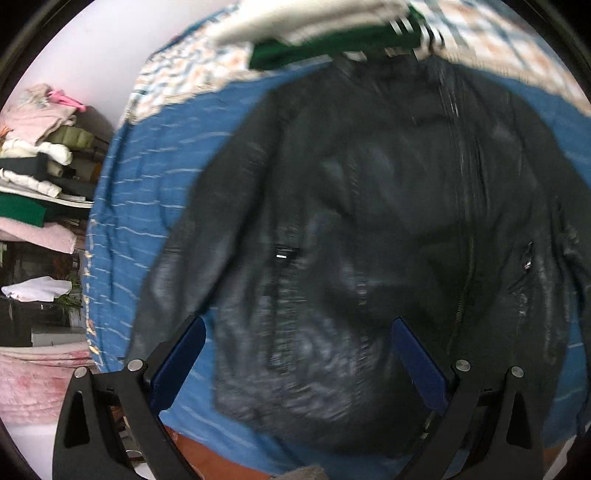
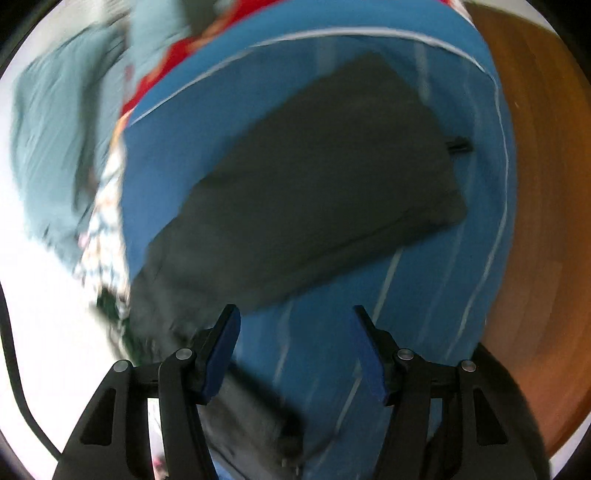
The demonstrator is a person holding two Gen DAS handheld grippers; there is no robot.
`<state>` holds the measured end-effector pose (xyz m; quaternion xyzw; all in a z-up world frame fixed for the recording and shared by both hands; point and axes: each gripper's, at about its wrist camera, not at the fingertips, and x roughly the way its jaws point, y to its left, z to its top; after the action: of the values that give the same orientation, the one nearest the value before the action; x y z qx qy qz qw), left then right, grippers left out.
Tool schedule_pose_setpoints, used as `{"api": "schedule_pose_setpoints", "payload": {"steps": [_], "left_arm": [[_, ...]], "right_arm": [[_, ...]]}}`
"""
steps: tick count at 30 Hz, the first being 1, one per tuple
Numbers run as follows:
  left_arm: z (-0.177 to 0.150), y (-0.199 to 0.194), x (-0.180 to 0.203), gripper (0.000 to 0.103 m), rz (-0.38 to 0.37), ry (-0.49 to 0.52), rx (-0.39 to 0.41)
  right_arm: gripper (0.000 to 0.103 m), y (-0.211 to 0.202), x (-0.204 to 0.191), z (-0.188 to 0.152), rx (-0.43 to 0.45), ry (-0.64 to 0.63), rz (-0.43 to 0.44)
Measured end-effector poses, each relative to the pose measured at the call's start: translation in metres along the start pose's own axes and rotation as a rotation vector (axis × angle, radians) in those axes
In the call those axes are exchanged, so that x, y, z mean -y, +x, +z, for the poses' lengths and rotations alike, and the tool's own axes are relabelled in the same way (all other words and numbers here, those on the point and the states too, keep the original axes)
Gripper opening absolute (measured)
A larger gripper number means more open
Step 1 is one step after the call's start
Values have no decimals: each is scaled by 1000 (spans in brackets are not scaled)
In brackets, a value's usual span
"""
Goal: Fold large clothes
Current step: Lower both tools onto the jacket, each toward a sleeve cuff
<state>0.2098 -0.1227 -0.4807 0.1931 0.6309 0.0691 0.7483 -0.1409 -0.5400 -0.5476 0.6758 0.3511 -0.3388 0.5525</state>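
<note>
A large black jacket (image 1: pixel 369 221) lies spread flat on a blue striped cover (image 1: pixel 147 192), zipper up, sleeves out to both sides. My left gripper (image 1: pixel 299 328) is open and empty above the jacket's lower front. In the right wrist view a dark part of the jacket (image 2: pixel 314 177) lies on the blue cover (image 2: pixel 443 295). My right gripper (image 2: pixel 295 325) is open and empty above the blue cover, just below that dark cloth. Both views are blurred.
Folded white and green clothes (image 1: pixel 332 33) lie beyond the jacket's collar. Shelves with stacked clothes (image 1: pixel 40 155) stand at the left. A teal cloth (image 2: pixel 55 129) lies at the left and a wooden floor (image 2: pixel 546 184) shows at the right.
</note>
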Motion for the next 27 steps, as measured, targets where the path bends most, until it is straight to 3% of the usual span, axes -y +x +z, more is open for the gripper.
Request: {"api": "schedule_pose_setpoints", "payload": {"steps": [4, 8, 12, 14, 17, 20, 23, 25, 27], "left_arm": [[12, 14, 31, 103, -4, 7, -9], [20, 13, 52, 103, -25, 16, 5], [20, 21, 74, 103, -44, 48, 15], [21, 28, 82, 103, -61, 51, 14], [24, 38, 91, 103, -80, 49, 42], [29, 48, 92, 103, -108, 23, 38], [30, 53, 93, 103, -130, -4, 25], [27, 51, 94, 103, -131, -5, 32], [24, 49, 93, 103, -133, -5, 34]], "right_arm": [[63, 12, 22, 34, 51, 116, 99], [63, -5, 17, 62, 144, 73, 220], [63, -1, 21, 54, 104, 19, 197], [63, 10, 31, 53, 77, 35, 224], [65, 19, 35, 59, 132, 47, 262], [76, 26, 27, 73, 195, 56, 292], [77, 30, 13, 80, 238, 57, 285], [69, 29, 4, 79, 262, 48, 267], [12, 19, 6, 77, 285, 30, 223]]}}
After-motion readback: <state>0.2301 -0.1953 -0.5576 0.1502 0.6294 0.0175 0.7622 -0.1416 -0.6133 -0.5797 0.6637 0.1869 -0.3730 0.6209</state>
